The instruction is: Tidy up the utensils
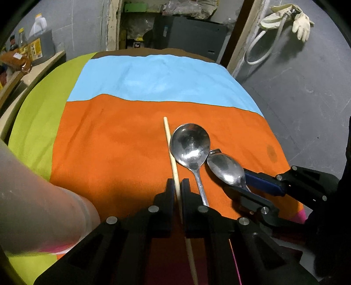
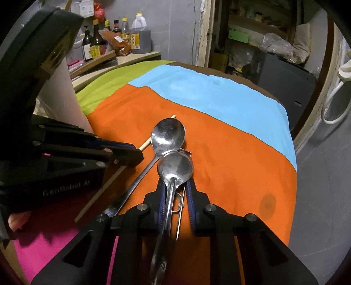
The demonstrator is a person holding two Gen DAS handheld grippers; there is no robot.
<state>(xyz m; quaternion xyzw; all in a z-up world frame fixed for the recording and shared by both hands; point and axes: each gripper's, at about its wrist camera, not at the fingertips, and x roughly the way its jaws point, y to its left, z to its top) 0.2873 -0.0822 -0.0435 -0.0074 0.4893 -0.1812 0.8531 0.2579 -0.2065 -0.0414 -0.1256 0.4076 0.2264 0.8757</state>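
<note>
A wooden chopstick [image 1: 169, 140] lies on the orange cloth [image 1: 109, 142], and my left gripper [image 1: 177, 184] is shut on its middle. Right of it lies a large steel spoon [image 1: 189, 145], bowl up. A small steel spoon [image 2: 175, 167] rests on a thin metal utensil [image 2: 180, 200] that is mostly hidden. My right gripper [image 2: 175, 188] straddles the small spoon's handle. The left pad is against the handle, and a gap shows on the right side. In the right wrist view my left gripper [image 2: 140, 153] comes in from the left with the chopstick [image 2: 145, 145] sticking out.
A pale cylindrical container [image 1: 33, 186] stands close on the left. Bottles [image 2: 98, 41] crowd a shelf behind the table. The striped cloth drops off at the right edge [image 2: 291, 153] to a grey floor. Gloves [image 1: 302, 19] hang on the back wall.
</note>
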